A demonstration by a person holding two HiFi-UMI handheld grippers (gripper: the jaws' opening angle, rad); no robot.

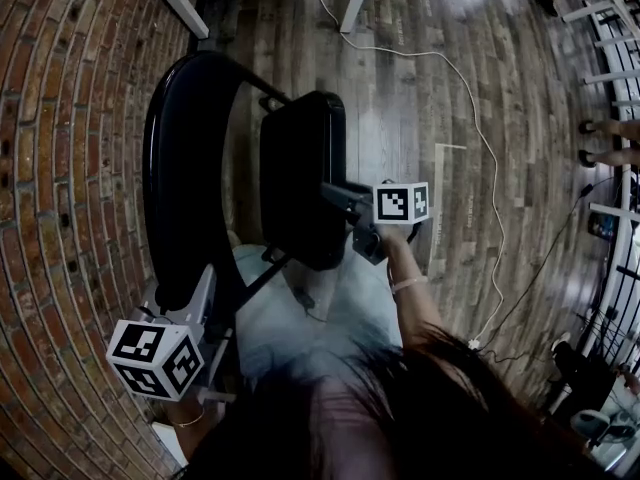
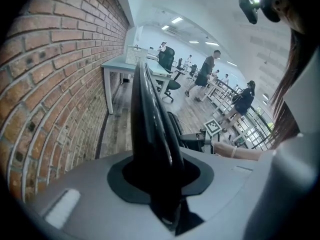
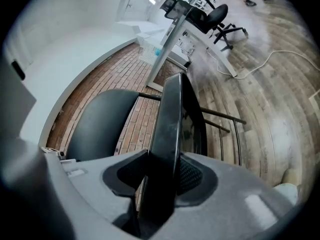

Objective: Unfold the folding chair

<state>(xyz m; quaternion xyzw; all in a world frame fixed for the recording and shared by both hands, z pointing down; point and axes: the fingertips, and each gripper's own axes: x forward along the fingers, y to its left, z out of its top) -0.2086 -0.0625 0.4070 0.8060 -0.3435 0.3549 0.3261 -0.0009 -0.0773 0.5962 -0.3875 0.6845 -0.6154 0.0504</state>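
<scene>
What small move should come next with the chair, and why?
Probably close the right gripper on the seat edge, then press it down: the seat stands loose between its jaws and looks tilted, while the left gripper clamps the backrest.

The floor (image 1: pixel 420 78) is grey-brown wooden planking that runs up to a brick wall (image 1: pixel 60 168). The folding chair (image 1: pixel 300 178) stands on it, beneath the jaws of the right gripper (image 3: pixel 167 176). Ahead of those jaws and off to their right, a white cable (image 3: pixel 265 61) snakes across the boards. Further ahead stand a white desk (image 3: pixel 170 46) and a black office chair (image 3: pixel 220 16).
</scene>
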